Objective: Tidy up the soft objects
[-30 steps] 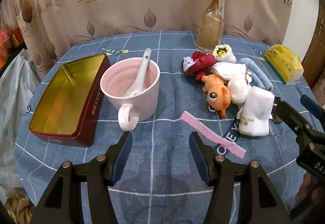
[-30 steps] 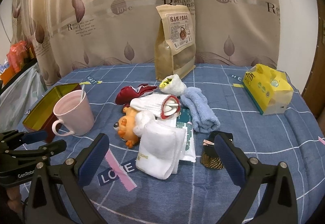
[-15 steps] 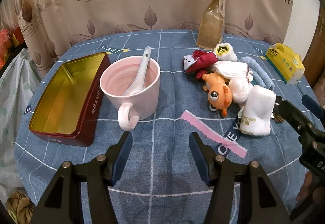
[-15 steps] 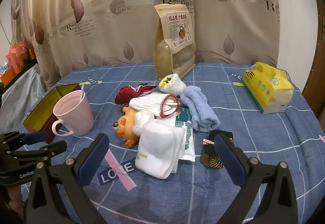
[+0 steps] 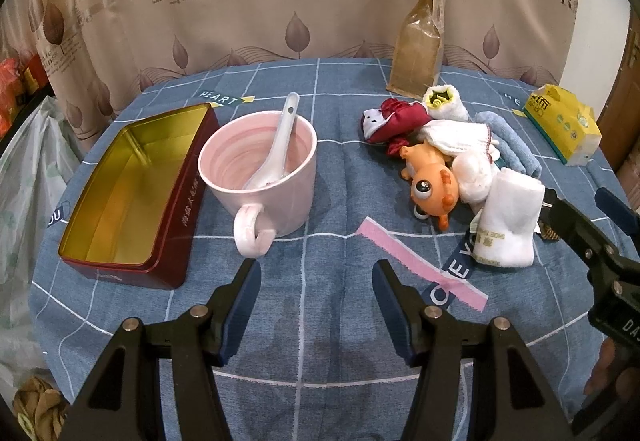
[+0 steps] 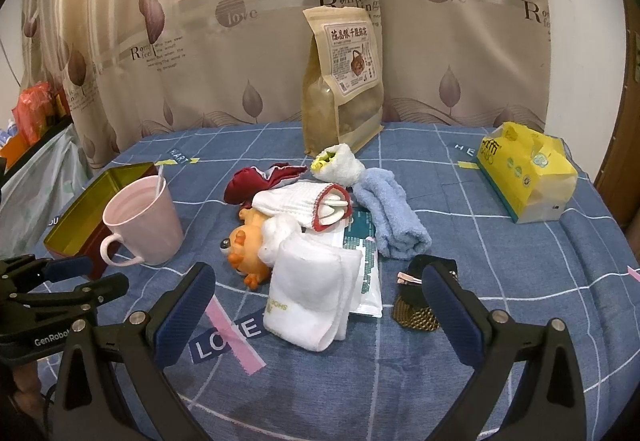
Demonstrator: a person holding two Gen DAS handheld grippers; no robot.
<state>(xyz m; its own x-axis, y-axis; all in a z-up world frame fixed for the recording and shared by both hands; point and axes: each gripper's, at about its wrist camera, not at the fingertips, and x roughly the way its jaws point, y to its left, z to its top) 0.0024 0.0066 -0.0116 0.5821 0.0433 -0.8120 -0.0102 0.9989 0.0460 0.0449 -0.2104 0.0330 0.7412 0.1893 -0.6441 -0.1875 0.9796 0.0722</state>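
Note:
A pile of soft things lies mid-table: a folded white towel, a rolled blue towel, a white sock with red trim, a dark red cloth, a small white roll with a yellow centre and an orange toy. My right gripper hangs open just in front of the white towel, touching nothing. My left gripper is open over bare cloth, near the pink mug. The pile sits to its right.
An open red tin with a gold inside lies left of the mug, which holds a white spoon. A brown snack bag stands at the back, a yellow tissue pack at right. A black-gold clip rests near my right finger.

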